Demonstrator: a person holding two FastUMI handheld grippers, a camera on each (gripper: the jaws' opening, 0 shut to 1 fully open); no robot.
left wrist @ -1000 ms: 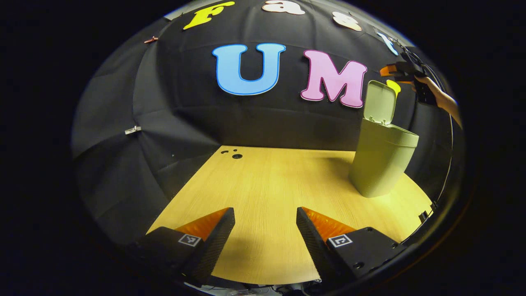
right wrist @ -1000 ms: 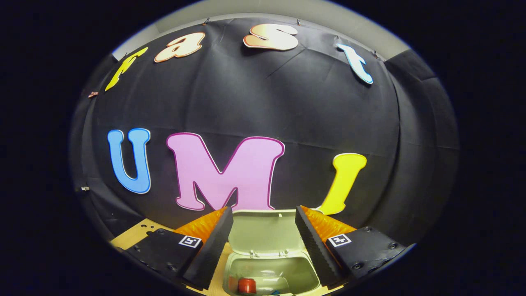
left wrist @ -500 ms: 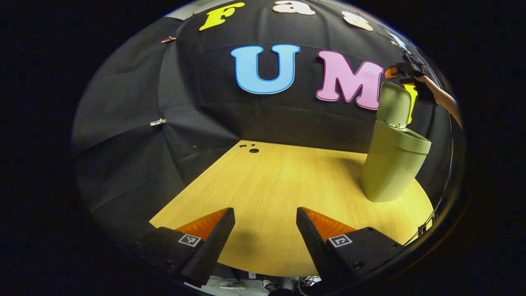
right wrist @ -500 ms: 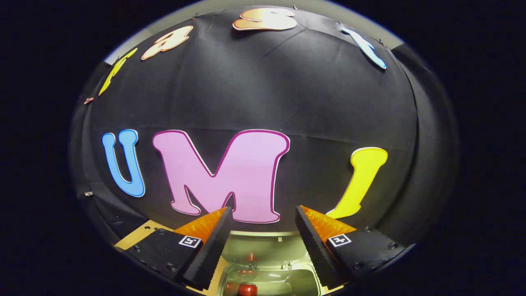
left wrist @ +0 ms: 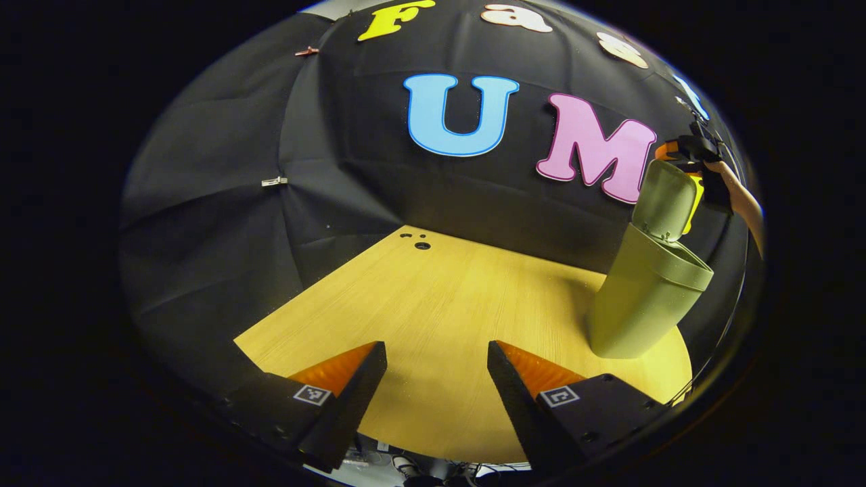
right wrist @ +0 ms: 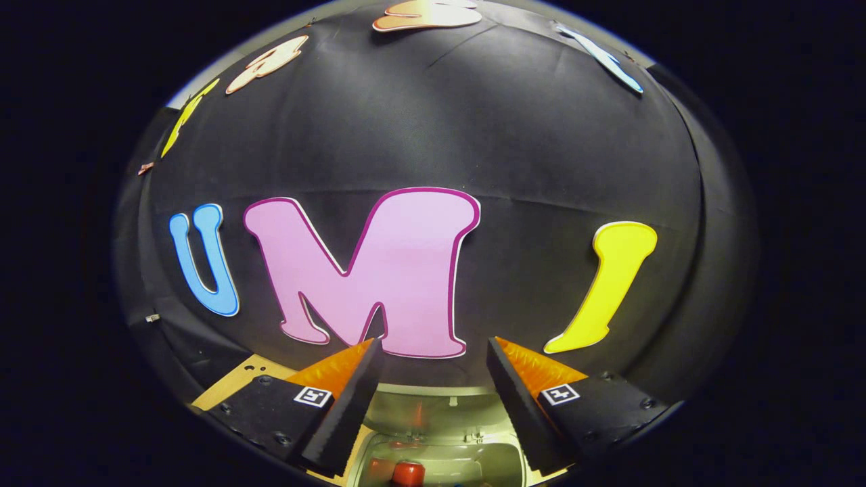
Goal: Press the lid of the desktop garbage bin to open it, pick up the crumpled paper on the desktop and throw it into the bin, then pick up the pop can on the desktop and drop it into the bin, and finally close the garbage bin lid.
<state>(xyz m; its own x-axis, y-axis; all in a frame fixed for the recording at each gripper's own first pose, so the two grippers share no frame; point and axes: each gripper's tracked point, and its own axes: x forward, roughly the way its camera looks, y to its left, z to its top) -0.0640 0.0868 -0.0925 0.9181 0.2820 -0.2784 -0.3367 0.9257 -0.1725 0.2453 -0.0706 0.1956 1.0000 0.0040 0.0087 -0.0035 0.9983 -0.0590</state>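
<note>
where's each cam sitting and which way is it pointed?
Left gripper view: rides the left claw, low over the desk, facing the wall; own open fingers at bottom; bin far right, right claw and a hand by its raised lid.
Right gripper view: rides the right claw, above the bin, facing the wall; open fingers straddle the lid; red can inside.
Shared: bin, lid, desk, wall.

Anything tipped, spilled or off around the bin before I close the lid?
Nothing stands out. The bin stands upright on the table, its lid raised. The red can lies inside. Right tongs sit open above the lid; left tongs are open too.
</note>
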